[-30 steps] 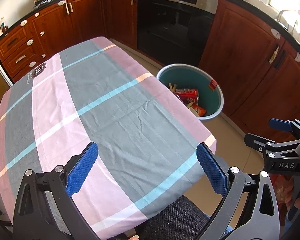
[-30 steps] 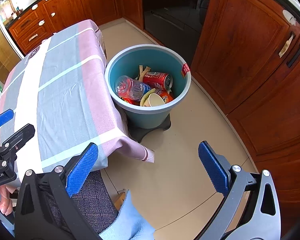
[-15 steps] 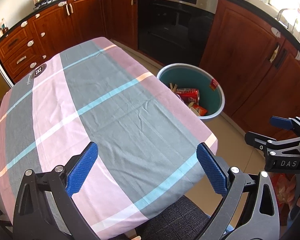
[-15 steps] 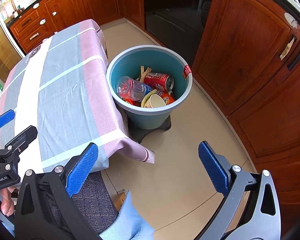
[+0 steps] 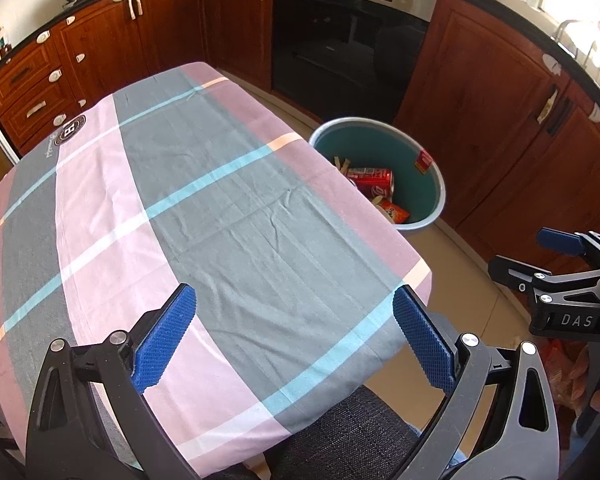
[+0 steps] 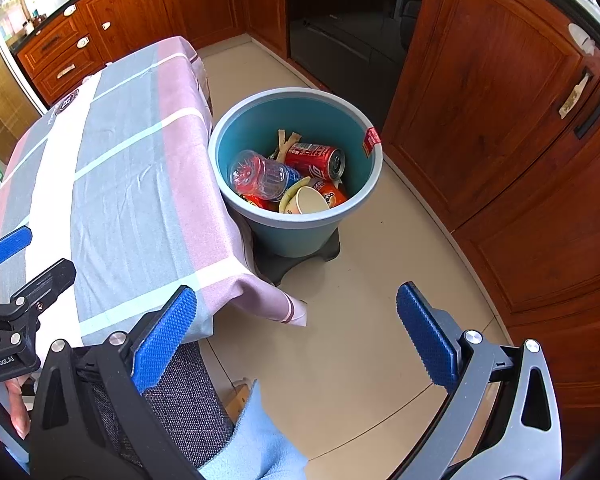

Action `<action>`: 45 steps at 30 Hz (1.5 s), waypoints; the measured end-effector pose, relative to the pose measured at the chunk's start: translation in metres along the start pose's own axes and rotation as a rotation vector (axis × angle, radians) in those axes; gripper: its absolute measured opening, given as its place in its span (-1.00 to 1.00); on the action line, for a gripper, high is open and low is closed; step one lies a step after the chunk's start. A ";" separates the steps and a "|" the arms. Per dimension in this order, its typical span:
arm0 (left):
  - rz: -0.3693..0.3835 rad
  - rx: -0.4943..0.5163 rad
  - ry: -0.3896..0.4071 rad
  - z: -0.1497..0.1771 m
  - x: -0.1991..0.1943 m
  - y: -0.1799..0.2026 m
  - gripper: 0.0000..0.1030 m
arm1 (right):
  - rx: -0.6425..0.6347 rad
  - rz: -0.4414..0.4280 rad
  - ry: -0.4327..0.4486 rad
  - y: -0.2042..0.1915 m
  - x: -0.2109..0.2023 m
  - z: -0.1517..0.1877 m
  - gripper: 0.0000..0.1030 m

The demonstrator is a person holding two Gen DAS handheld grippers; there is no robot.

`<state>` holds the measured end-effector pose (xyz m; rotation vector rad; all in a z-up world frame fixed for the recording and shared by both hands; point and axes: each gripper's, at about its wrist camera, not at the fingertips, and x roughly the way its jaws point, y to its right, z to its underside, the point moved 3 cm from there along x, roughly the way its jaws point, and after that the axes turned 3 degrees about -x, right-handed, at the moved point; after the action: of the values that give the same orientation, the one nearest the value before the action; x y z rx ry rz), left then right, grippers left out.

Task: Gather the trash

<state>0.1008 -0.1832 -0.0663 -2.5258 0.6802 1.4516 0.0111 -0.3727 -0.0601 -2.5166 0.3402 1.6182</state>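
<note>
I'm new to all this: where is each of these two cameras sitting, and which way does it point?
Left wrist view: rides on the left gripper, looking forward and down over the checked tablecloth; its own blue fingers frame the shot, jaws open, and the right gripper shows at the right edge.
Right wrist view: rides on the right gripper, facing the floor and the blue bin of trash; jaws open, the left gripper at left.
Both share the tablecloth, bin, red can and oven.

My left gripper (image 5: pixel 294 340) in black frame with silver screw heads, blue cross-hatched finger pads (image 5: pixel 162 342), my right gripper (image 6: pixel 296 336) built the same, "DAS" stamped on its side, "GenRobot.AI" on the left one's, light blue sleeve (image 6: pixel 256 444), bare fingertips.
</note>
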 end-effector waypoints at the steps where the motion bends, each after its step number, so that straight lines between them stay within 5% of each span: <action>1: -0.002 0.002 0.000 0.000 0.000 0.000 0.92 | -0.001 0.001 0.001 0.000 0.000 0.000 0.87; 45: -0.057 0.027 0.029 -0.002 -0.018 0.002 0.92 | -0.019 0.035 0.035 0.003 -0.013 -0.005 0.87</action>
<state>0.0936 -0.1805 -0.0499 -2.5284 0.6232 1.3807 0.0096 -0.3754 -0.0464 -2.5692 0.3764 1.5987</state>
